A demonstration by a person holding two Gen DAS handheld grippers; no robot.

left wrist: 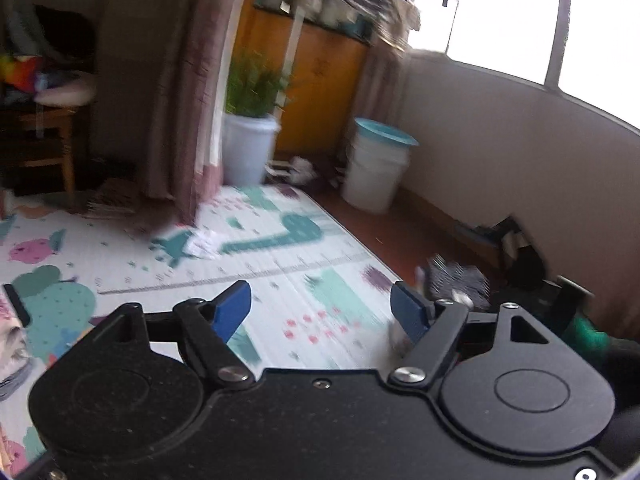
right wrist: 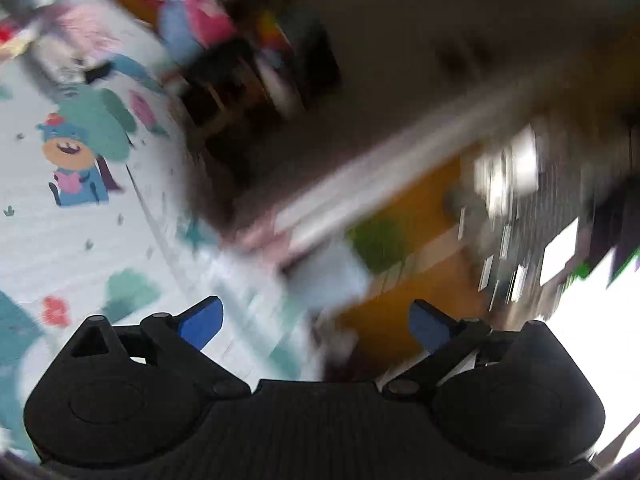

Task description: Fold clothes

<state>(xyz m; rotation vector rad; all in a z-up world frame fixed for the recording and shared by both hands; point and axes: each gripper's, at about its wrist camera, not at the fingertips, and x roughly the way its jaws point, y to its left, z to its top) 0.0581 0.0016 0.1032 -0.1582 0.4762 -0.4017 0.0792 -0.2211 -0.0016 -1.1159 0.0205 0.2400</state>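
A pile of clothes (right wrist: 192, 12), pink and blue and heavily blurred, lies at the far edge of the cartoon-printed play mat (right wrist: 60, 232) in the right wrist view. The right gripper (right wrist: 316, 322) is spread wide with nothing between its blue pads. The left gripper (left wrist: 322, 308) is likewise wide apart and holds nothing above the mat. Beyond it stand a potted plant (left wrist: 252, 136) and a white bucket (left wrist: 378, 168). No writing is legible anywhere.
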